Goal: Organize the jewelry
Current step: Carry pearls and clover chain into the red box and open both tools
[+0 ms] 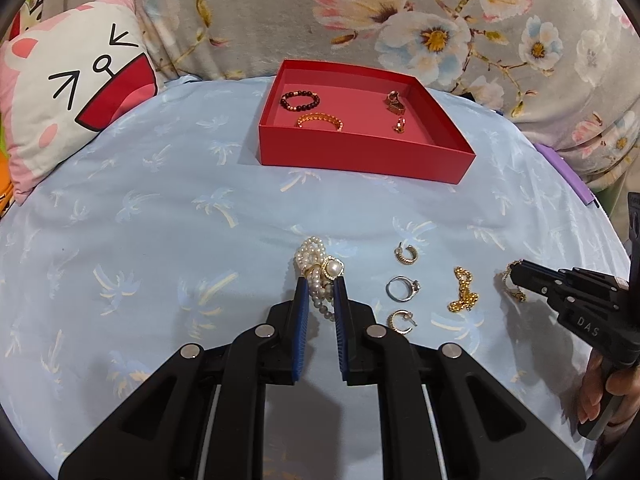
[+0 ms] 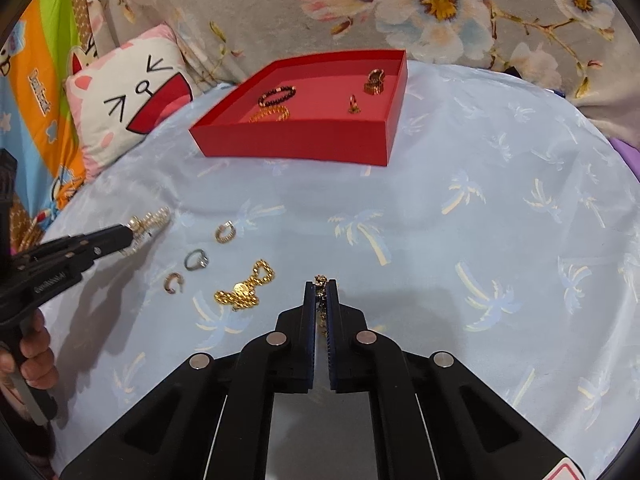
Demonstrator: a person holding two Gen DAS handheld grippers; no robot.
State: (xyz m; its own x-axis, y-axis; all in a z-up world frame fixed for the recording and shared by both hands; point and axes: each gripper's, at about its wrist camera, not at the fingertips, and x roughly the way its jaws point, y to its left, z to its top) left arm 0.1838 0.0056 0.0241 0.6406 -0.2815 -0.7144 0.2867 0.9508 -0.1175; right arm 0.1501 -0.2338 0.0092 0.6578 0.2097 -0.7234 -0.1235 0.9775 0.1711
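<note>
A red box (image 1: 360,156) (image 2: 296,144) stands at the back with a dark bead bracelet (image 1: 300,101), a gold bangle (image 1: 320,121) and small gold pieces (image 1: 395,103) inside. My left gripper (image 1: 321,282) is shut on a pearl bracelet (image 1: 316,258) with a gold pearl charm, low over the blue sheet; it also shows in the right wrist view (image 2: 150,220). My right gripper (image 2: 320,285) is shut on a small gold chain piece (image 2: 321,280), seen in the left wrist view (image 1: 512,280). Loose on the sheet lie a gold chain (image 1: 463,290) (image 2: 244,292), a silver ring (image 1: 402,289) (image 2: 197,259) and two hoop earrings (image 1: 405,255) (image 1: 400,322).
The blue palm-print sheet (image 1: 160,240) covers a rounded surface. A cat-face pillow (image 1: 72,96) lies at the back left. A floral blanket (image 1: 440,20) rises behind the box. A purple edge (image 1: 568,172) shows at the right.
</note>
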